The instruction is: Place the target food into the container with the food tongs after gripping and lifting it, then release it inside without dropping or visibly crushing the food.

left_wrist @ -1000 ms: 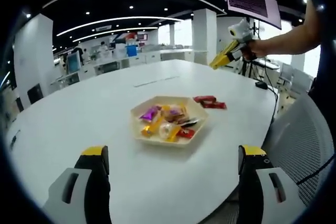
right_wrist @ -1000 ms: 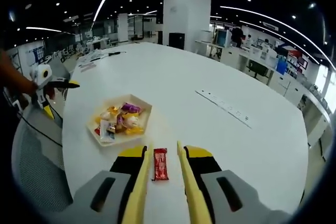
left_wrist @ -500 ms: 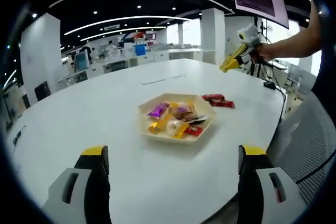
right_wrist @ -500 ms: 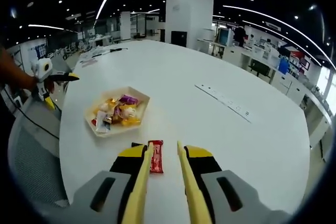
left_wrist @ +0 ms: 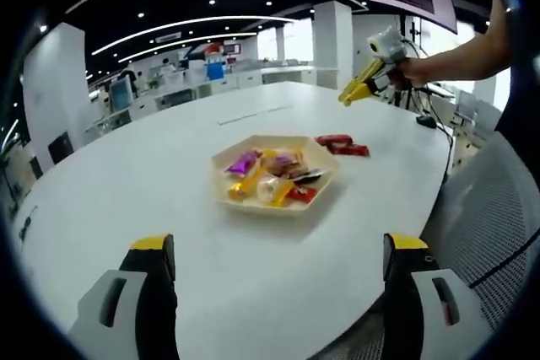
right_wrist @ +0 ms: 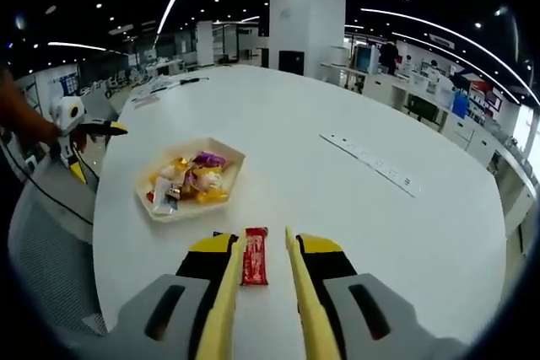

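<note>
A shallow beige tray (left_wrist: 261, 209) of wrapped sweets sits mid-table. Two red snack bars (left_wrist: 342, 144) lie just beyond its right side. My left gripper (left_wrist: 280, 244) hangs wide open near the table's front edge, with nothing between its jaws. A hand holds my right gripper (left_wrist: 364, 86) in the air above the red bars, its jaws shut on yellow food tongs (right_wrist: 264, 239). In the right gripper view one red bar (right_wrist: 255, 255) lies on the table, seen through the gap between the tong arms. The tray (right_wrist: 202, 206) is to its left, and the left gripper (right_wrist: 80, 134) is further left.
The round white table (right_wrist: 354, 208) stretches far behind the tray. A grey mesh chair (left_wrist: 494, 225) stands at its edge on the right, with a cable and a tripod behind. Office desks and pillars fill the background.
Both views have shifted slightly with the hands. The right gripper still hovers over the red bars with the tongs apart. Nothing has been picked up or moved.
</note>
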The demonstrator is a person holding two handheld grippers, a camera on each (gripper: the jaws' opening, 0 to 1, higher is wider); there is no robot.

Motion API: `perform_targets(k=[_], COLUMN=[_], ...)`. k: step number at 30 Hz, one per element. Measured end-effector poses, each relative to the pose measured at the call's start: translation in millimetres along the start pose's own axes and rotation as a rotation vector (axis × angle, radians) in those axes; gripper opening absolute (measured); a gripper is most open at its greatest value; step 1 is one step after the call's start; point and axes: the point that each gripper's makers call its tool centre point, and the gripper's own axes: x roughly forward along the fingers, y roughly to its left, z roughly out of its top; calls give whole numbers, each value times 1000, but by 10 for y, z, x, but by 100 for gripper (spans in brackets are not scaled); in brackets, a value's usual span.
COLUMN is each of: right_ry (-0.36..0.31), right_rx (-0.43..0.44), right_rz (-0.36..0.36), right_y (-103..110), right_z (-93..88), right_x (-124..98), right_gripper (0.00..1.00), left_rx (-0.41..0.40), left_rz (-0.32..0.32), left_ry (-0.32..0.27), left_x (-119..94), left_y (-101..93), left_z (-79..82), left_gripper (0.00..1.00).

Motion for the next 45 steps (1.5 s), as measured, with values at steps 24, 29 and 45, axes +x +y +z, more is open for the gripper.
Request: perform_targets(k=[24,29,45], right_ry=[92,98,153], right_rx=[34,29,-15], right_rz=[40,46,7], right_y=[123,196,154], right_z=[-455,-463,-631], right_x=[469,524,602], right_gripper=[28,28,28], left_rx=[-5,-10,-15], left_rz=[15,13,13], left_ry=[10,8,13], left_x=[-16,-15,-6], left_y=[106,108,79], left_z=[-65,-61,-38], left_gripper=[100,100,100])
